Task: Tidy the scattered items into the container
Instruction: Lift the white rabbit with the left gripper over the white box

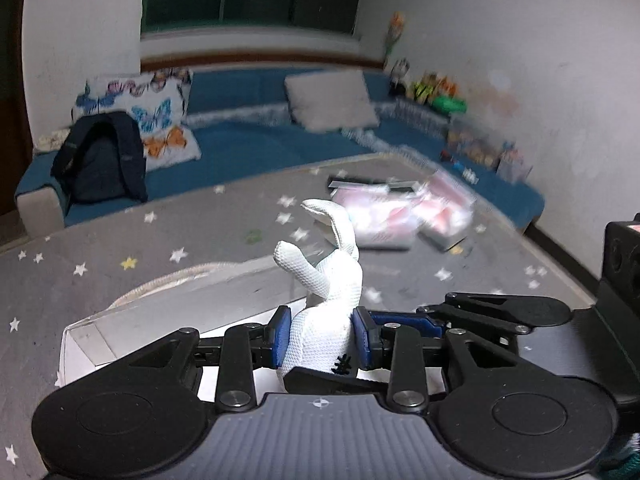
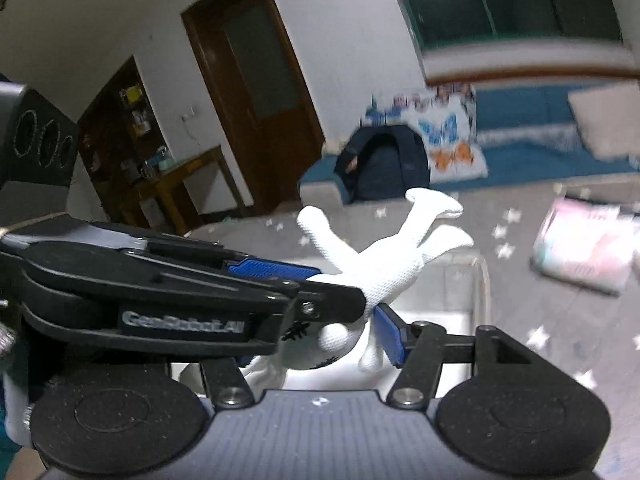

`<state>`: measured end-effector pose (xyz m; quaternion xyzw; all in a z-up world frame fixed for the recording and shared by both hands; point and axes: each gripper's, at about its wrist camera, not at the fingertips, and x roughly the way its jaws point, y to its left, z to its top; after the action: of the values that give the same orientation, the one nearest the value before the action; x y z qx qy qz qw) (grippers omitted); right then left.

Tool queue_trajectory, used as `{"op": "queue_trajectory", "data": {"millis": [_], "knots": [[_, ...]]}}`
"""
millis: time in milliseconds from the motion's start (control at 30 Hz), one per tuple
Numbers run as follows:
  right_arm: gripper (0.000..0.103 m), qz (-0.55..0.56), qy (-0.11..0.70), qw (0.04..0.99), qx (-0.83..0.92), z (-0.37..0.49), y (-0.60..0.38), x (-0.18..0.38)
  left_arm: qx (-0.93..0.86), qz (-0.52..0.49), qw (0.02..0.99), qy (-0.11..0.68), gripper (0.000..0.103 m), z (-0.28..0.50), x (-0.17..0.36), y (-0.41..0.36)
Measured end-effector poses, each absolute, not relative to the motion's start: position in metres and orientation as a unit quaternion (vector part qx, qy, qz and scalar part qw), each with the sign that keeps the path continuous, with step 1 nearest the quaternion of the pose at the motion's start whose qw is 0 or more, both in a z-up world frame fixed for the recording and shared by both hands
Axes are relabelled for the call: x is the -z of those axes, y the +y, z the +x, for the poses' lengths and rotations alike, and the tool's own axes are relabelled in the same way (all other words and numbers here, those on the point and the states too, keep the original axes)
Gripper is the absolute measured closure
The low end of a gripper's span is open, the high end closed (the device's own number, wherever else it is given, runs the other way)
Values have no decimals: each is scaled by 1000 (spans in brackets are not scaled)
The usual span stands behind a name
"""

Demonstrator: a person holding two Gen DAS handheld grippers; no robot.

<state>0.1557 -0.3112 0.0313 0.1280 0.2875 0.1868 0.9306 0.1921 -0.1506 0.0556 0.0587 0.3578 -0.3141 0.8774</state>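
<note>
A white knitted doll (image 1: 332, 280) hangs head-down with its limbs sticking up. My left gripper (image 1: 322, 336) is shut on its body, with a blue pad on each side. In the right wrist view the left gripper (image 2: 280, 280) crosses in from the left with the doll (image 2: 384, 272). My right gripper (image 2: 320, 344) is around the doll's head. Its right pad (image 2: 390, 334) lies against the doll, and its other pad is hidden behind the left gripper. A clear container (image 1: 160, 312) with a white floor sits right below, on the grey star-patterned surface (image 1: 120, 240); its rim (image 2: 478, 276) shows behind the doll.
Pink-and-white packets (image 1: 384, 216) and a flat black item (image 1: 360, 180) lie farther back on the surface. Behind it runs a blue sofa (image 1: 248, 152) with a dark backpack (image 1: 100, 160) and cushions. A wooden door (image 2: 256, 80) and shelves stand at the far left.
</note>
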Motion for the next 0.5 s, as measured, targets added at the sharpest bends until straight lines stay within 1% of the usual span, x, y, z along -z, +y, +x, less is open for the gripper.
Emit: {"op": "queue_trajectory", "data": {"millis": [267, 400, 500], "knots": [[44, 141, 376, 896, -187, 199, -308, 14, 309, 71, 848, 425, 67, 233, -6, -153], [44, 140, 403, 882, -200, 209, -303, 23, 295, 94, 844, 437, 67, 238, 8, -154], [44, 135, 412, 878, -201, 211, -301, 25, 281, 118, 848, 432, 66, 241, 12, -155]]}}
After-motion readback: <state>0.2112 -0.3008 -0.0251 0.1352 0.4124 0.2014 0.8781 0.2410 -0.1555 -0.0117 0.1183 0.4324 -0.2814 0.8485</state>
